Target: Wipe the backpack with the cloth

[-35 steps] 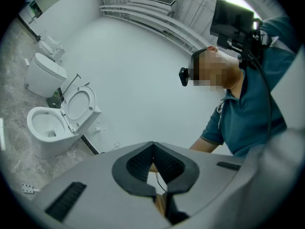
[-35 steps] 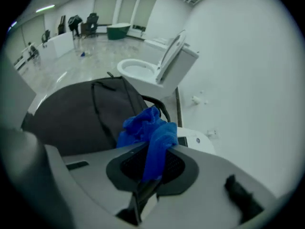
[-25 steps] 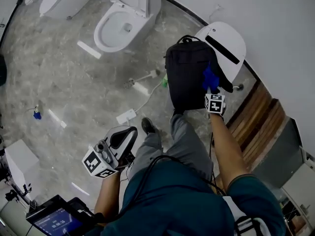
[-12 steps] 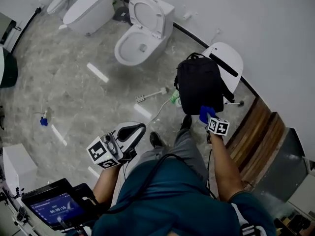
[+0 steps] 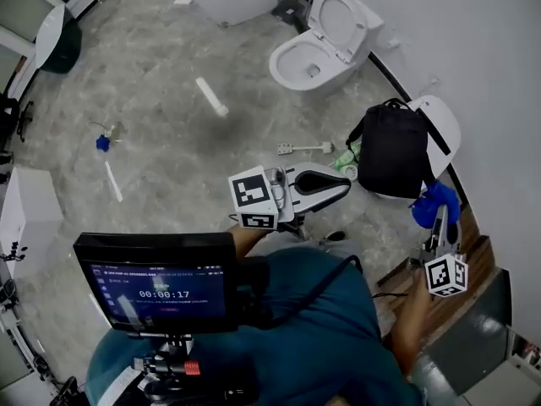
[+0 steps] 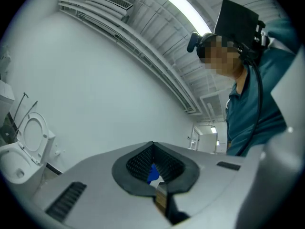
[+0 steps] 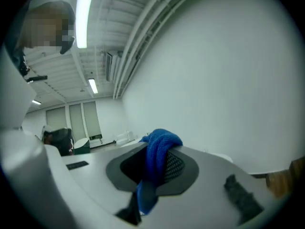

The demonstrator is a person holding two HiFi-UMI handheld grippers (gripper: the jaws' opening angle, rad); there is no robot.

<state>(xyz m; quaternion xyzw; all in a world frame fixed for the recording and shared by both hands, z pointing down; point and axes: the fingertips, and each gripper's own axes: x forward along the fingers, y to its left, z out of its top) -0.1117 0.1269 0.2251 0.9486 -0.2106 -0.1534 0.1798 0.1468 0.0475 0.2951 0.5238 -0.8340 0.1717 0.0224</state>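
Right gripper (image 5: 438, 218), clamped on blue cloth (image 5: 434, 201), now off black backpack (image 5: 393, 150), pulled near-right; left gripper (image 5: 345, 188) jaws together, moved nearer backpack.

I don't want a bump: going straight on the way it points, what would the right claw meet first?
Probably the white wall: the right claw, shut on the blue cloth, points up at it, and its view shows nothing nearer. The backpack sits off to its side. Depth is unclear.

Black backpack (image 5: 393, 152) stands upright; bunched blue cloth (image 5: 434, 203), pinched in right gripper (image 7: 153, 163), just beside.
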